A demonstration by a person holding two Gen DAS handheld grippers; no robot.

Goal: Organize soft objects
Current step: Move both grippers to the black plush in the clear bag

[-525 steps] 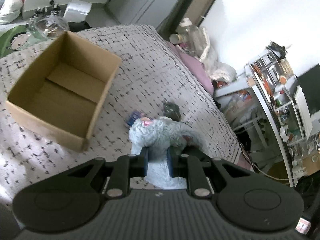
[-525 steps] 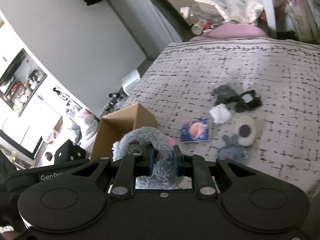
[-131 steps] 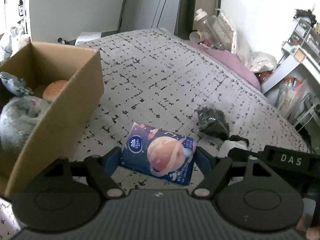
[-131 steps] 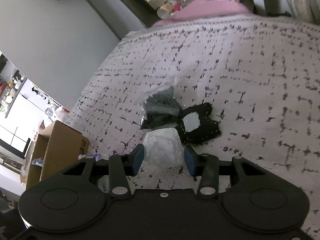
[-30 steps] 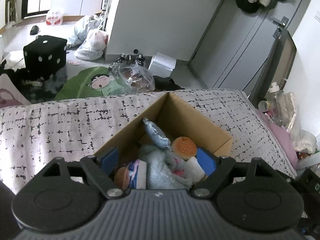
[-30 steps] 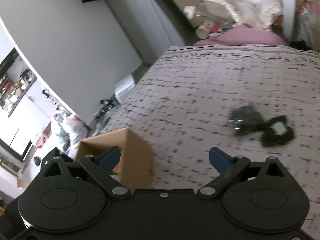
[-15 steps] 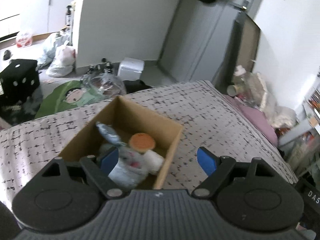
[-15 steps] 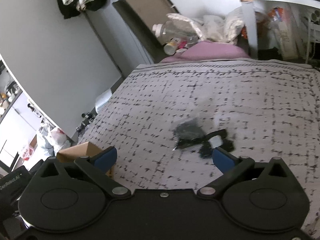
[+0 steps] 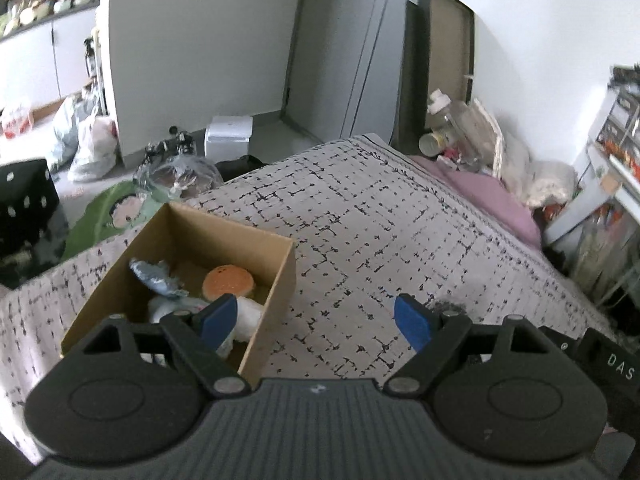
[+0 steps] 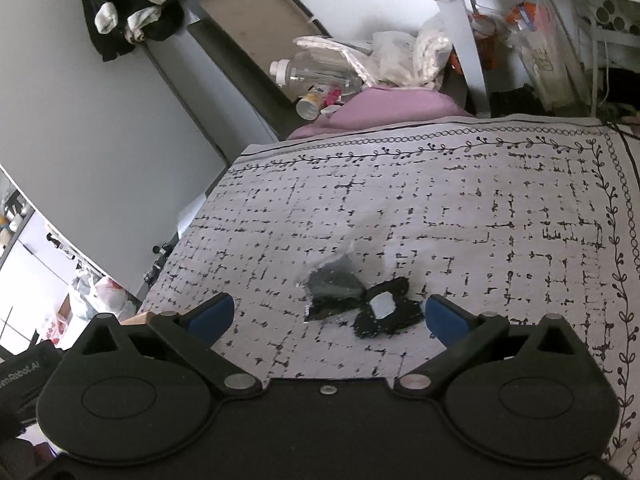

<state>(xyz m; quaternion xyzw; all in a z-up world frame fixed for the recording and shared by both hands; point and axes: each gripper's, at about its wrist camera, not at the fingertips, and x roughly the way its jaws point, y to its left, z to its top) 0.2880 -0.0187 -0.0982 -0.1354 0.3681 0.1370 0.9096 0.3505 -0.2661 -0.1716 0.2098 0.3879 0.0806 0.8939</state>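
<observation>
While both cameras look down along their fingers, the biggest thing I see is the bed cover, pale with black dashes, filling the middle of each view; in the right wrist view its far edge carries a printed vine border. A pink pillow lies beyond that edge, upper centre, partly hidden by bags and a clear bottle.

Next in size is the cardboard box, lower left of the left wrist view, open-topped on the cover. My left gripper has its jaws spread wide with nothing between them, and its left finger cuts across the box's near corner, hiding part of what lies inside. What I can make out there: an orange round toy against the right wall, a blue-grey plush to its left, and a white soft lump near the finger. Anything lower in the box is covered by the gripper body.

In the right wrist view my right gripper is fully spread and empty. Between its tips, on the cover, sit a dark bundle in clear plastic and, touching it to the right, a black piece with a pale square patch; I cannot tell what either is. Only a sliver of the box's corner shows at lower left, behind the finger.
</observation>
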